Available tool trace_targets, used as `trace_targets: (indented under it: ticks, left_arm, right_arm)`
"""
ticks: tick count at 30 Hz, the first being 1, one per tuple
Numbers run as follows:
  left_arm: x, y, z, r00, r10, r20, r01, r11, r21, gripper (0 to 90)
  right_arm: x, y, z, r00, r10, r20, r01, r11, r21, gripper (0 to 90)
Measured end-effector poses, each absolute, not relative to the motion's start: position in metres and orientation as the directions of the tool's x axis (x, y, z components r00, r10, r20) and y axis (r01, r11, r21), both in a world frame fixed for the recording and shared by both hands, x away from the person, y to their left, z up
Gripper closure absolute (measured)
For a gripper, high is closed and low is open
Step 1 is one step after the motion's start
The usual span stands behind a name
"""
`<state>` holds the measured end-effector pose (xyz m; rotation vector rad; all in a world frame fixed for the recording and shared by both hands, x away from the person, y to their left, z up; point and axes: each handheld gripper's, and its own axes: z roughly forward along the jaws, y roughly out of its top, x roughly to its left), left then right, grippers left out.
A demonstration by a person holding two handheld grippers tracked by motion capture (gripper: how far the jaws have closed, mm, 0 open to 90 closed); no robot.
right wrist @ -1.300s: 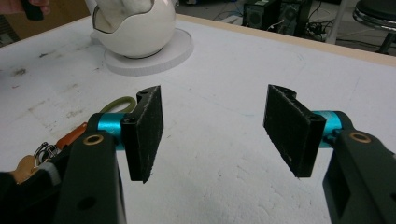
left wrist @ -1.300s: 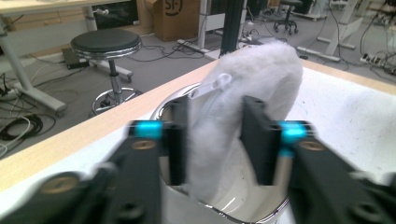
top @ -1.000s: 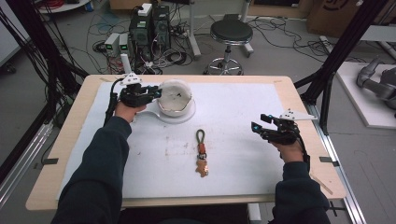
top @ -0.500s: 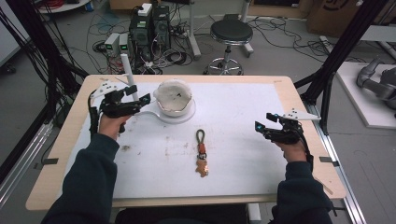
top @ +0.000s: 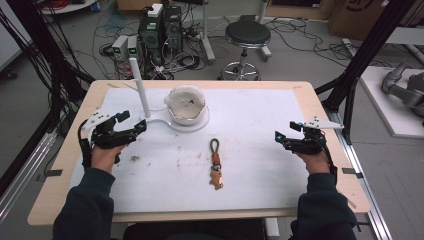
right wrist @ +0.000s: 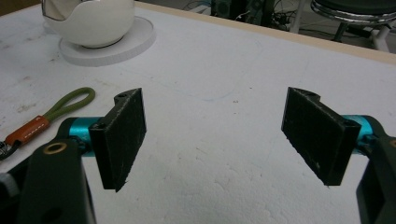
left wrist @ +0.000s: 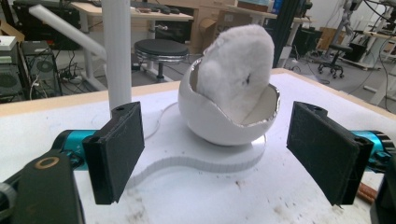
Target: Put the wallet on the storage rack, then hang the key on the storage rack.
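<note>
White mat [top: 260, 125] bare between gripper [top: 141, 126], gripper [top: 278, 136]

Even, soft indoor light, faint shadows; the high view is slightly grainy.

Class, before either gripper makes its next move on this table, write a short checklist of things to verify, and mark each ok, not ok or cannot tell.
1. Left gripper jaws open, nothing between them: ok.
2. Right gripper jaws open, nothing between them: ok.
3. White plush seated in the egg-shaped bowl: ok.
4. Bowl resting on its white base: ok.
5. Keychain strap lying free on the table, apart from both grippers: ok.
6. Base fixed to the table: cannot tell.
</note>
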<state>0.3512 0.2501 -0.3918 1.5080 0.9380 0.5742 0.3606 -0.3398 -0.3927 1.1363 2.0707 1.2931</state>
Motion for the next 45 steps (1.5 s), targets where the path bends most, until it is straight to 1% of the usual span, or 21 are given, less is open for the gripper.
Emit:
trace_targets:
  ticks: [13,18,23,25,27,29,31,35,36,38,39,40,41,42,45]
  left_arm:
    - [0.342,0.245,-0.406,0.555,0.816,-0.163,0.256,0.019,0.966,18.8]
    - [0.341,0.238,-0.408,0.561,0.808,-0.177,0.285,0.011,0.958,18.8]
    - [0.341,0.224,-0.408,0.569,0.793,-0.221,0.325,0.03,0.945,19.1]
    - [0.34,0.212,-0.409,0.58,0.782,-0.227,0.329,0.03,0.944,19.2]
    - [0.34,0.201,-0.409,0.601,0.764,-0.236,0.345,0.019,0.939,21.4]
    - [0.34,0.188,-0.41,0.618,0.753,-0.225,0.342,0.0,0.94,21.4]
    - [0.342,0.175,-0.411,0.633,0.738,-0.234,0.355,-0.009,0.935,21.4]
    - [0.346,0.141,-0.417,0.675,0.7,-0.235,0.398,-0.077,0.914,24.1]
    - [0.347,0.131,-0.418,0.683,0.692,-0.234,0.41,-0.098,0.907,25.7]
    - [0.349,0.112,-0.422,0.7,0.671,-0.244,0.439,-0.136,0.888,33.8]
    - [0.352,0.093,-0.426,0.709,0.66,-0.247,0.468,-0.178,0.866,35.9]
    - [0.352,0.093,-0.426,0.709,0.66,-0.247,0.468,-0.178,0.866,37.3]
    - [0.355,0.077,-0.431,0.706,0.661,-0.255,0.495,-0.203,0.845,38.8]
    - [0.355,0.077,-0.431,0.706,0.661,-0.255,0.495,-0.203,0.845,39.3]
    - [0.358,0.06,-0.436,0.698,0.664,-0.268,0.531,-0.229,0.816,39.3]
  right_arm:
    - [0.361,-0.338,-0.396,-0.545,0.836,0.061,0.417,0.207,0.885,22.3]
    - [0.361,-0.337,-0.399,-0.546,0.835,0.064,0.423,0.209,0.882,22.4]
    - [0.361,-0.338,-0.4,-0.541,0.839,0.063,0.42,0.205,0.884,22.7]
    - [0.36,-0.339,-0.4,-0.537,0.841,0.066,0.421,0.2,0.885,22.8]
    - [0.359,-0.341,-0.401,-0.532,0.844,0.07,0.422,0.193,0.886,22.9]
    - [0.359,-0.341,-0.401,-0.532,0.844,0.068,0.422,0.195,0.885,22.9]
    - [0.36,-0.341,-0.401,-0.532,0.844,0.066,0.421,0.196,0.886,23.0]
    - [0.361,-0.34,-0.402,-0.535,0.843,0.063,0.419,0.2,0.886,23.2]
    - [0.361,-0.34,-0.402,-0.535,0.843,0.063,0.42,0.2,0.885,23.2]
    - [0.361,-0.34,-0.402,-0.534,0.843,0.063,0.419,0.199,0.886,23.2]
    - [0.36,-0.34,-0.401,-0.534,0.843,0.066,0.419,0.197,0.886,23.2]
    - [0.36,-0.34,-0.401,-0.534,0.843,0.066,0.419,0.197,0.886,23.2]
    - [0.36,-0.341,-0.401,-0.535,0.842,0.063,0.417,0.198,0.887,23.2]
    - [0.36,-0.341,-0.401,-0.535,0.842,0.063,0.417,0.198,0.887,23.2]
    - [0.359,-0.341,-0.401,-0.535,0.842,0.068,0.418,0.195,0.887,23.2]
